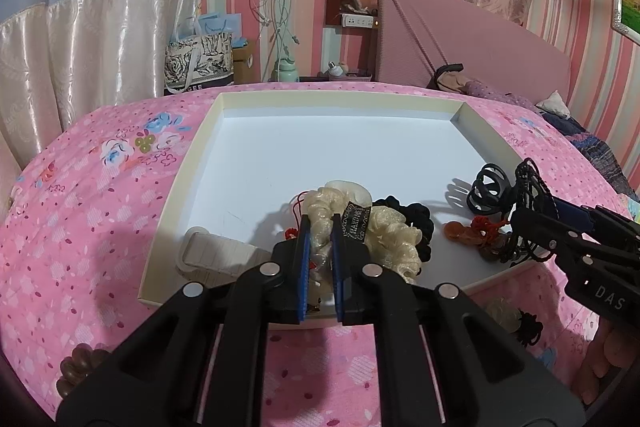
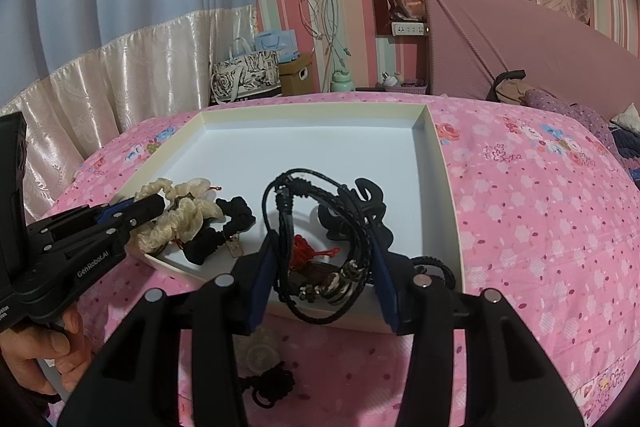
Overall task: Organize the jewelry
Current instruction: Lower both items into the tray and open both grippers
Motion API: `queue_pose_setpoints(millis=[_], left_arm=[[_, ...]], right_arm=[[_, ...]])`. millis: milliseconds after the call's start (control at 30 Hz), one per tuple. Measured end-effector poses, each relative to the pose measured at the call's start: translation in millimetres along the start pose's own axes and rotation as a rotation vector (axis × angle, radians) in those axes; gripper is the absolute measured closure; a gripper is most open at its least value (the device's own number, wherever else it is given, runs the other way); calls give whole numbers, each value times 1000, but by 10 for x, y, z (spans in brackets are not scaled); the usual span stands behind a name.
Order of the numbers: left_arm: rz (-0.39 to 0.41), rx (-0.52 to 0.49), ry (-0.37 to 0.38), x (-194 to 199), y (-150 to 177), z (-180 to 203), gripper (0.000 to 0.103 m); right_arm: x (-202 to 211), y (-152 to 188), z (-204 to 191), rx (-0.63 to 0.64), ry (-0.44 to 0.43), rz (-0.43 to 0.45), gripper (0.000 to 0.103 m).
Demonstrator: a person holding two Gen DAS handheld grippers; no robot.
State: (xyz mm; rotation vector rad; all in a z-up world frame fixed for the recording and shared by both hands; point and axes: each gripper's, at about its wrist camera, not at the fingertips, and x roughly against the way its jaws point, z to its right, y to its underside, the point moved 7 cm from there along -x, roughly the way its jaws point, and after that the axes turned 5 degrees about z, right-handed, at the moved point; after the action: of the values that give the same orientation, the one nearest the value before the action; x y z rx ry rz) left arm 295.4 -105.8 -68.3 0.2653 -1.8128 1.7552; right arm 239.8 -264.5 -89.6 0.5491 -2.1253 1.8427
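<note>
A shallow white tray (image 1: 340, 131) lies on the pink bedspread. My left gripper (image 1: 320, 227) is shut on a cream scrunchie (image 1: 384, 239) at the tray's near edge; the scrunchie also shows in the right wrist view (image 2: 188, 211). A black scrunchie (image 1: 416, 215) lies beside it. My right gripper (image 2: 324, 247) holds a black braided cord bracelet (image 2: 320, 227) between its fingers over the tray's near right part. A black hair claw (image 2: 364, 211) and a red knot with brown pendant (image 2: 308, 251) lie in the tray under it.
A beige hair clip (image 1: 216, 255) lies in the tray's near left corner. A brown bead bracelet (image 1: 80, 367) and a pale pendant with black cord (image 2: 264, 359) lie on the bedspread in front of the tray. Headboard and clothes are far right.
</note>
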Motion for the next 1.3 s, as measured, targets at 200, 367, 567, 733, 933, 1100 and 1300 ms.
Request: queue_pose_setpoints(millis=[200, 367, 567, 733, 933, 1100, 1300], left_arm=[[-4, 5, -1, 5, 4, -21, 96], [-10, 11, -1, -1, 9, -31, 96], [-8, 2, -4, 7, 1, -21, 94], [-12, 9, -15, -7, 6, -37, 76], [-10, 6, -25, -4, 12, -38, 61], [6, -4, -17, 11, -2, -28, 34], [12, 11, -25, 18, -4, -59, 22]], right_arm=[[-8, 1, 4, 0, 4, 0, 57], [-25, 38, 38, -5, 11, -2, 57], [-21, 56, 65, -8, 22, -9, 55], [-12, 44, 70, -13, 27, -11, 54], [2, 45, 66, -16, 36, -11, 47], [1, 36, 84, -22, 45, -10, 42], [30, 10, 120, -35, 65, 8, 31]])
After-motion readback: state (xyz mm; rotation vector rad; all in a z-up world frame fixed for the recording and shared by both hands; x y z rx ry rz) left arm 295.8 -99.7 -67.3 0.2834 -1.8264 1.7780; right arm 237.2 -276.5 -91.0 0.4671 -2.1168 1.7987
